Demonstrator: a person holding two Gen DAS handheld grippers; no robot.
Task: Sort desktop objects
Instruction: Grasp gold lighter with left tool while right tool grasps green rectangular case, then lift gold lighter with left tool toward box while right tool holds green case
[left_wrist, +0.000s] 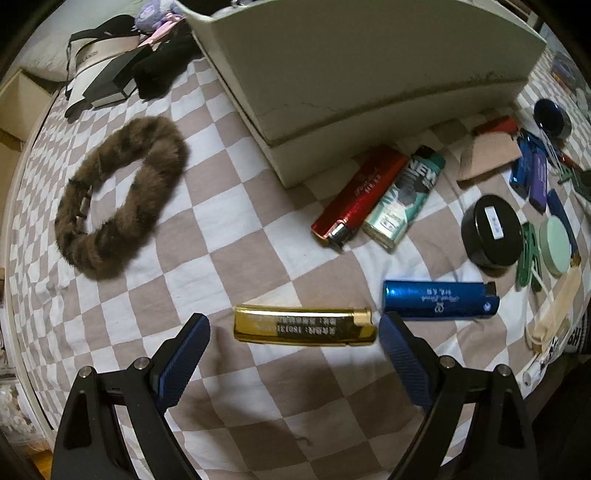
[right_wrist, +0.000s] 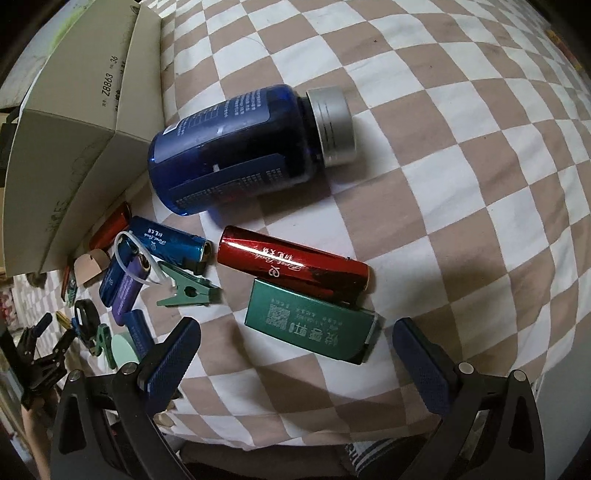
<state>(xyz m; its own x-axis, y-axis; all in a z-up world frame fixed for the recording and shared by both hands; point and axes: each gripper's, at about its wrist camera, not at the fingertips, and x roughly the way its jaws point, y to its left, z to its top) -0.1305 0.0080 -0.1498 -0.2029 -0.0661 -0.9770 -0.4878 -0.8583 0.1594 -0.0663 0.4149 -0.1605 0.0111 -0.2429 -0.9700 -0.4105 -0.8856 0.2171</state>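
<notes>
In the left wrist view a gold lighter (left_wrist: 304, 326) lies crosswise on the checked cloth. It sits between the tips of my left gripper (left_wrist: 293, 323), which is open, and its right end is close to the right fingertip (left_wrist: 391, 328). A blue lighter (left_wrist: 439, 299) lies just right of it. In the right wrist view my right gripper (right_wrist: 295, 326) is open over a green lighter (right_wrist: 314, 325) lying flat. A red lighter (right_wrist: 295, 266) lies against the green one's far side. Neither gripper holds anything.
A white box (left_wrist: 369, 74) stands behind a red lighter (left_wrist: 360, 195) and a teal lighter (left_wrist: 404, 199). A brown furry hair band (left_wrist: 118, 199) lies left, a black tin (left_wrist: 491, 230) right. A blue bottle (right_wrist: 251, 147), green clip (right_wrist: 188, 290) and more lighters (right_wrist: 170, 243) lie by the box (right_wrist: 74, 147).
</notes>
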